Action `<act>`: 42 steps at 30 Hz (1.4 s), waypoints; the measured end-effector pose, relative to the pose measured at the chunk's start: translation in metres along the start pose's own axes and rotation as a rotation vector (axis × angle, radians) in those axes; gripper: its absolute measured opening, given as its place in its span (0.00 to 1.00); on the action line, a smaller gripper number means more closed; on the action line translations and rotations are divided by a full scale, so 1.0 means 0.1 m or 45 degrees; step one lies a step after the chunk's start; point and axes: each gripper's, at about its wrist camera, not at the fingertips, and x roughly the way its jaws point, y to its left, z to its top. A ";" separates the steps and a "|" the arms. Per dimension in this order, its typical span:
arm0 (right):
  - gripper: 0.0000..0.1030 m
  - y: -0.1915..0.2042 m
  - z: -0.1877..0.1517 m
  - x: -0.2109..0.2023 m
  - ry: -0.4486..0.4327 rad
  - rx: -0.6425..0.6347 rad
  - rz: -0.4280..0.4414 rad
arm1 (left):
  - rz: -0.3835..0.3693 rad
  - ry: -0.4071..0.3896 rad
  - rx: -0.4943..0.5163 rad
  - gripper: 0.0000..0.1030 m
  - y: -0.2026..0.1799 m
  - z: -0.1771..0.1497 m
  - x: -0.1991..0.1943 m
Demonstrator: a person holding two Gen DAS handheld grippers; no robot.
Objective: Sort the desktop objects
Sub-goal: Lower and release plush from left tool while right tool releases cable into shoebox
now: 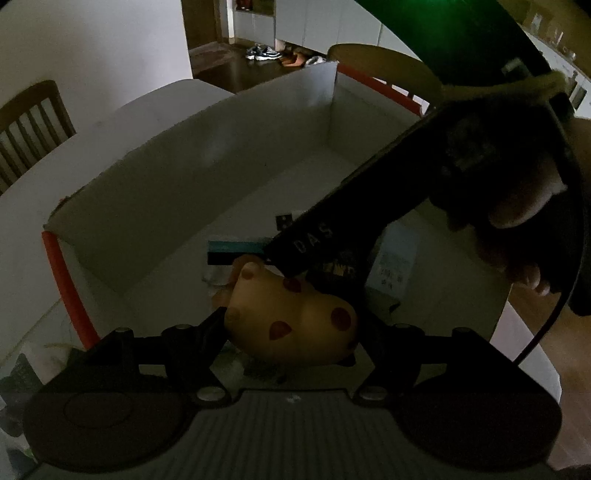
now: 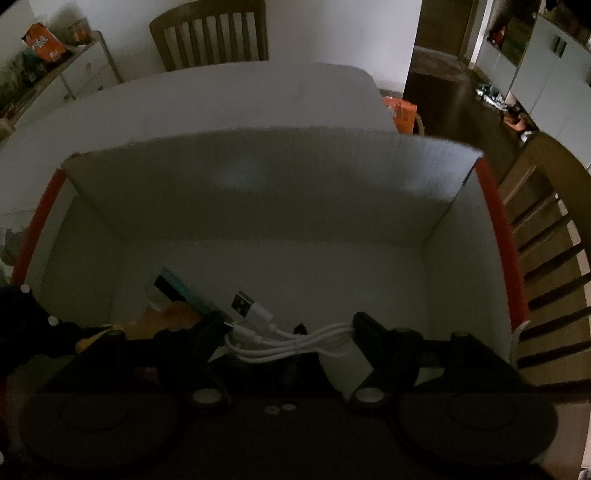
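In the left wrist view my left gripper (image 1: 293, 314) is shut on a yellow soft toy with red spots (image 1: 295, 328), held over a white cardboard box with red edges (image 1: 207, 147). The right tool's black body (image 1: 369, 199), held by a hand (image 1: 517, 221), reaches into the box from the right, just above the toy. In the right wrist view my right gripper (image 2: 286, 326) is shut on a bundled white USB cable (image 2: 295, 341) low inside the same box (image 2: 266, 184). A teal and black packet (image 1: 236, 251) (image 2: 181, 288) lies on the box floor.
The box stands on a white table (image 2: 221, 96). Wooden chairs stand behind it (image 2: 210, 33) and to its right (image 2: 546, 258). An orange packet (image 2: 400, 114) lies past the far box wall. A white sideboard (image 2: 74, 70) is at far left.
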 end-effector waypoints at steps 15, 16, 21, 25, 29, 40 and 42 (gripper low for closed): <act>0.87 -0.05 -0.03 -0.07 -0.020 0.036 0.010 | 0.015 -0.025 -0.040 0.74 -0.03 0.00 -0.05; 0.88 -0.05 -0.03 -0.08 -0.025 0.039 0.012 | 0.018 -0.031 -0.048 0.77 -0.03 -0.01 -0.07; 0.90 -0.06 -0.05 -0.21 -0.065 0.057 0.036 | 0.022 -0.062 -0.059 0.86 -0.05 -0.04 -0.13; 0.91 -0.09 -0.08 -0.35 -0.100 0.068 0.055 | 0.010 -0.106 -0.073 0.95 -0.08 -0.06 -0.19; 0.91 -0.08 -0.10 -0.51 -0.159 0.063 0.050 | 0.007 -0.148 -0.086 0.97 -0.10 -0.08 -0.26; 0.91 -0.01 -0.18 -0.87 -0.286 0.045 0.076 | 0.004 -0.224 -0.146 0.97 -0.14 -0.24 -0.56; 0.91 0.02 -0.20 -0.94 -0.305 0.049 0.073 | 0.005 -0.238 -0.145 0.97 -0.14 -0.26 -0.61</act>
